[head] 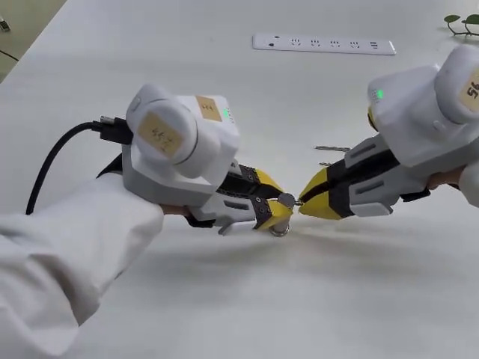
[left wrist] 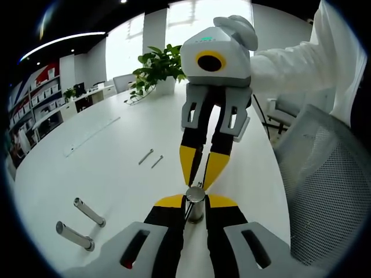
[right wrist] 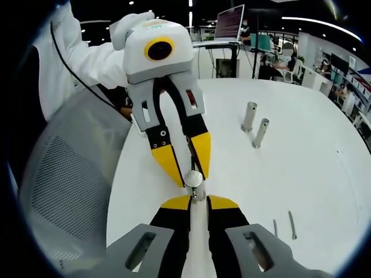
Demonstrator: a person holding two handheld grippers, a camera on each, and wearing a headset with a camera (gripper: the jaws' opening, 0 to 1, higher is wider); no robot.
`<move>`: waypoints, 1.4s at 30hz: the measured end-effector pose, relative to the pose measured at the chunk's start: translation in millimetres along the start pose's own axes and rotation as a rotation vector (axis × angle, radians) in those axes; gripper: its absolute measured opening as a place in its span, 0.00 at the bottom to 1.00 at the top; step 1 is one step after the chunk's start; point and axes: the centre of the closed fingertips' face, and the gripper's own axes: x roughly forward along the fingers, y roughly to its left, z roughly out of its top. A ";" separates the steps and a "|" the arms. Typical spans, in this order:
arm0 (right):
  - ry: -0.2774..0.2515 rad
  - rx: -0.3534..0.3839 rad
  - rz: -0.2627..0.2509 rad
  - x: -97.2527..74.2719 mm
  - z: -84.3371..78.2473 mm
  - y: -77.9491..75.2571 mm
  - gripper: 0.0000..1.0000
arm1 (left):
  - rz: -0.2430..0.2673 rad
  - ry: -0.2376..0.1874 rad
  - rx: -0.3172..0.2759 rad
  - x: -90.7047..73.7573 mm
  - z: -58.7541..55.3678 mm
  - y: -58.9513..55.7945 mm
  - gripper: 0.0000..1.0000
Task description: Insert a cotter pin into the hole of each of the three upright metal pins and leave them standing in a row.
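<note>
Pin one (right wrist: 193,179), upright on the table (head: 224,299), sits clamped in the left gripper (left wrist: 196,201), while the right gripper (right wrist: 198,202), nipped narrow on a cotter (left wrist: 200,176), meets its head. Looks like the first insertion; two other pins (right wrist: 249,116) stand apart, two spare cotters (left wrist: 146,156) lie loose.

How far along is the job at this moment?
Finished: none, it seems. In hand: the left gripper holds one metal pin upright; the right gripper holds a cotter pin at its top. Left: two other pins stand nearby, two loose cotter pins lie beyond.
</note>
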 end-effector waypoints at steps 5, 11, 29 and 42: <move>0.003 -0.002 0.000 0.6 1.2 2.8 0.09 | 0.007 -0.008 -0.006 -3.2 0.2 1.1 0.11; -0.009 0.009 -0.015 3.2 4.9 5.1 0.15 | 0.040 -0.023 -0.021 -13.4 -1.4 7.4 0.25; -0.071 0.091 -0.067 11.5 13.2 4.7 0.17 | 0.071 -0.071 -0.091 -46.1 -19.2 0.5 0.68; -0.072 0.118 -0.065 18.5 10.4 7.0 0.16 | 0.010 -0.046 -0.173 -44.8 -34.8 -24.9 0.99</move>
